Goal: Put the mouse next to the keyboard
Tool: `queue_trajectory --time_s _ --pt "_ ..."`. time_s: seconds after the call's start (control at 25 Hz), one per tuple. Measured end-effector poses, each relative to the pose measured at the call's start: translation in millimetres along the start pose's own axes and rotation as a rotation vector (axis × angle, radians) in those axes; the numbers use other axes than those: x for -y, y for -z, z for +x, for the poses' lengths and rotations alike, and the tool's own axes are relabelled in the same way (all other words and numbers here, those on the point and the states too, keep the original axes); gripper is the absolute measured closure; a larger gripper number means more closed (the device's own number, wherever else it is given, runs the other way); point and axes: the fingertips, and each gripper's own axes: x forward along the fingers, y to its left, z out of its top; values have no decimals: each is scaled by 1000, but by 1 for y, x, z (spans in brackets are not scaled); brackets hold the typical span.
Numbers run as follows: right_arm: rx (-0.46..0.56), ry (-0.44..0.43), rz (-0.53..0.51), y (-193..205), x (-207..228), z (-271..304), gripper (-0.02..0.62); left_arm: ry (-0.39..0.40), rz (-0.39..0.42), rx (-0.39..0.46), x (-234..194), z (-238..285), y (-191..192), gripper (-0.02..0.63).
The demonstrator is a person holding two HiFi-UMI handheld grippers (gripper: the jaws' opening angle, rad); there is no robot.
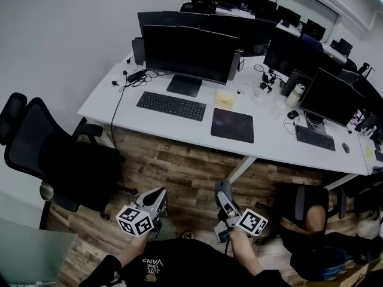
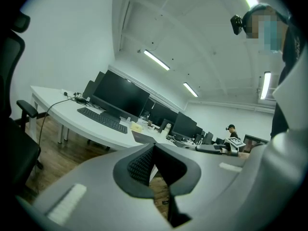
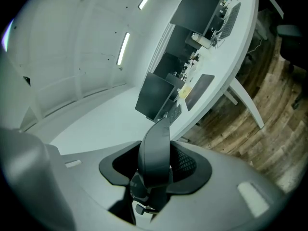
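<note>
**Head view:** The person stands on the wood floor (image 1: 179, 166), well apart from the white desk (image 1: 105, 97). Both tools are held low in front of the body. "VANS" can be read, upside down, on the dark shirt (image 1: 157, 262). No other print is legible. On the desk a black keyboard (image 1: 171, 106) lies in front of a monitor (image 1: 190, 54), with a dark mouse pad (image 1: 232, 125) just to its right. The left gripper (image 1: 159, 194) and right gripper (image 1: 223, 189) both point toward the desk. What the right one carries is too dark to make out here.

**Left gripper view:** The jaws meet at their tips with nothing between them. The keyboard and monitor lie far ahead on the left.

**Right gripper view:** The jaws stand at a middling width, clamped on the black mouse (image 3: 155, 150), which is held on edge in the air, far from the keyboard. Its long axis runs along the jaws. Its narrow end sticks out past the tips toward the desk. No logo can be seen on it.
</note>
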Motion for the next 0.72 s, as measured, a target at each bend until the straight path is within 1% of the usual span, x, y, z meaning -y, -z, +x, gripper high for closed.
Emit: queue_trajectory --time_s 0.08,0.12,0.16,0.2,0.32,0.36,0.4,0.48,0.52,0.6,0.64,0.72 --pt "7 -41 -32 -7 -8 9 414 14 0 -8 -2 9 -3 604" --pt "14 -51 -39 -9 -9 13 414 22 0 -12 -5 14 -4 604" --pt "22 -42 -32 -11 -7 17 413 29 -1 -16 -8 19 -6 604" --pt "30 -6 -7 -11 1 19 414 36 -3 -20 -13 24 -7 604" --pt "39 195 132 -4 29 21 414 55 -7 -27 -29 39 -15 604" --pt "39 237 162 -2 32 26 414 56 -7 -26 -37 43 -20 604" --pt "41 243 166 -3 32 35 414 58 -7 -25 -46 48 -26 604" --pt "52 187 110 -14 24 61 414 66 -7 -24 -63 56 -36 604" --pt "59 174 88 -19 22 72 414 70 -9 -26 -72 60 -40 604" --pt "70 247 121 -23 29 89 413 72 -13 -31 -93 67 -50 604" --pt "74 246 116 -26 28 102 413 71 -15 -34 -106 70 -55 604" --pt "80 152 50 -36 17 135 414 66 -17 -38 -132 80 -67 604"
